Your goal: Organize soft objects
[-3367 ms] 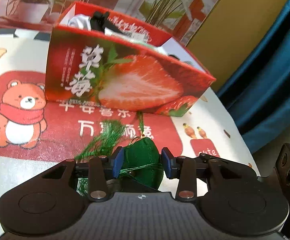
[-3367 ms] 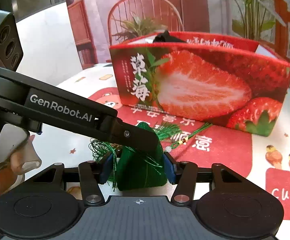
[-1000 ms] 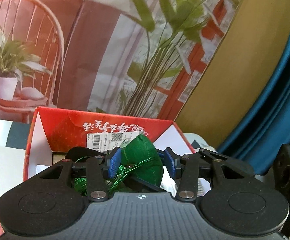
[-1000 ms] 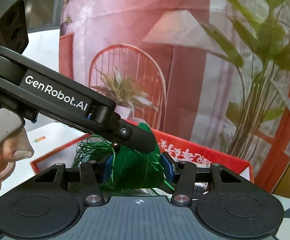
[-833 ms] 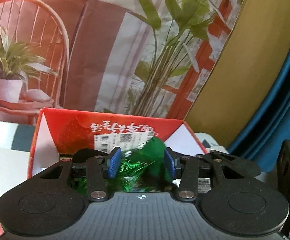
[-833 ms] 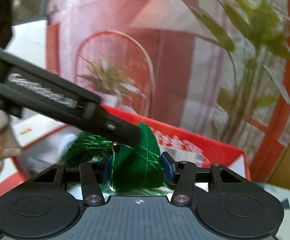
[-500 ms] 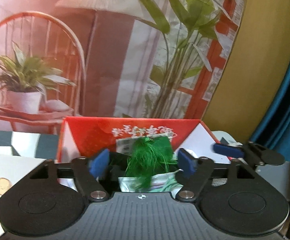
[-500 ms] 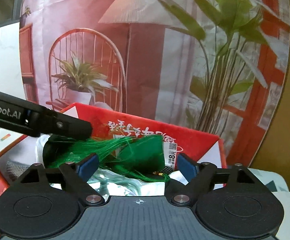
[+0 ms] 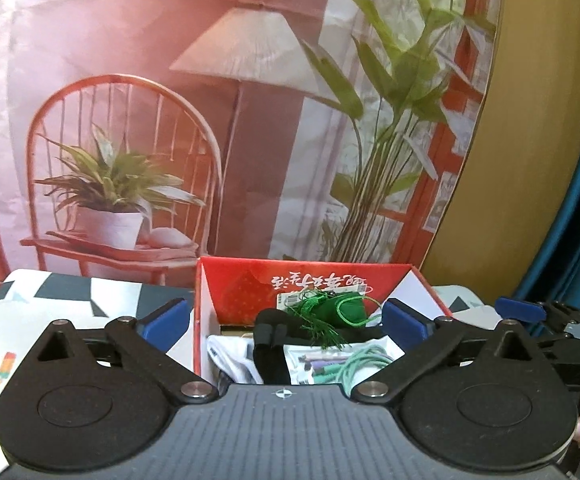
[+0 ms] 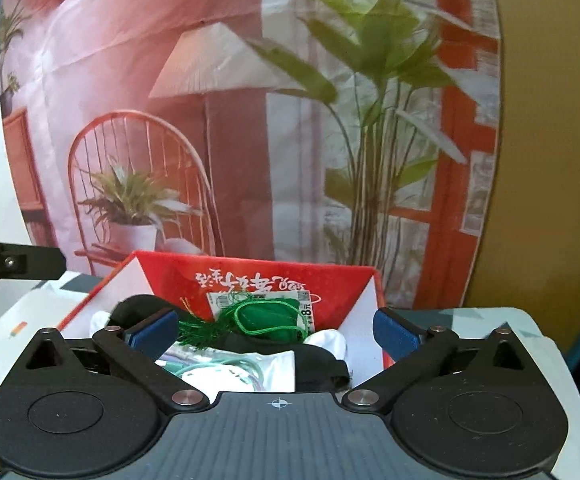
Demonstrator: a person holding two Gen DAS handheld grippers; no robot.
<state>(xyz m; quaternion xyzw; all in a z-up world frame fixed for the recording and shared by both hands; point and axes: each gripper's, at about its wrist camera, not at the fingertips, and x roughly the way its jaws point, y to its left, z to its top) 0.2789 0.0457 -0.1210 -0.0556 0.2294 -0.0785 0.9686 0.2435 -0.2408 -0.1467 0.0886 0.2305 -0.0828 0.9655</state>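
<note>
The soft green tasselled cloth pouch (image 9: pixel 348 309) had been released into the red cardboard box (image 9: pixel 242 292) — both grippers (image 9: pixel 284 320) (image 10: pixel 276 330) were spread empty; light, limp, best pinched at its body.

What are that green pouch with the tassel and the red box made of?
The green pouch looks like matte woven fabric, softly slumped, with a shiny thread tassel and twisted cord. The red box seems printed cardboard: thin, stiff walls, glossy red outside, plain white inside.
</note>
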